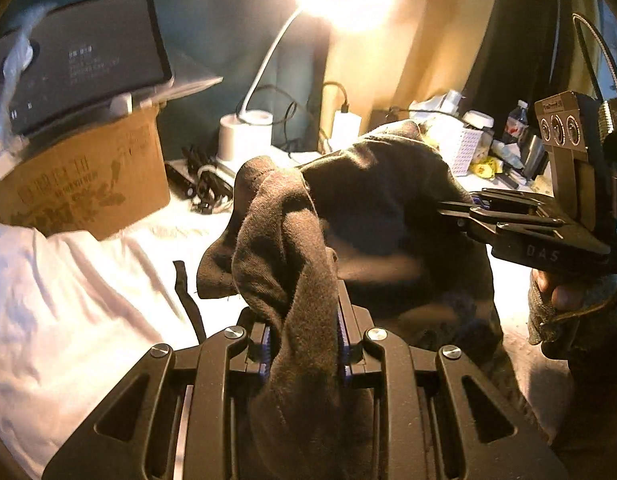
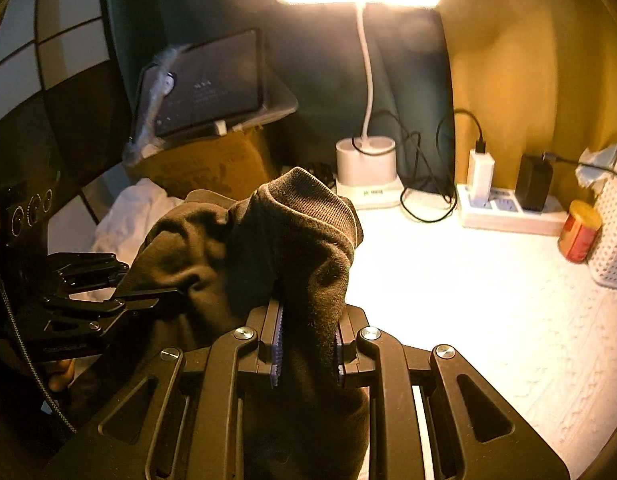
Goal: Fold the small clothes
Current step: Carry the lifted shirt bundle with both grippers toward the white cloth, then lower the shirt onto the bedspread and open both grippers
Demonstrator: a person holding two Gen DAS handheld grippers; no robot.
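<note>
I hold dark brown knit garment (image 1: 372, 208) aloft, in front of white gooseneck desk lamp (image 2: 366, 156). Left gripper (image 1: 304, 344) nearly closed, pinching bunched cloth; right gripper (image 2: 306, 340) same on ribbed edge. Advice: lower both evenly, keep cloth taut, lay flat on white tabletop (image 2: 468, 280) before folding.

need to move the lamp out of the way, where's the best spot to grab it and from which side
Grip the white desk lamp by its squat cylindrical base, coming in from the open table side at the front right. The thin curved neck would likely flex, and black cables crowd the base's right rear. Both grippers are busy with the dark garment.
</note>
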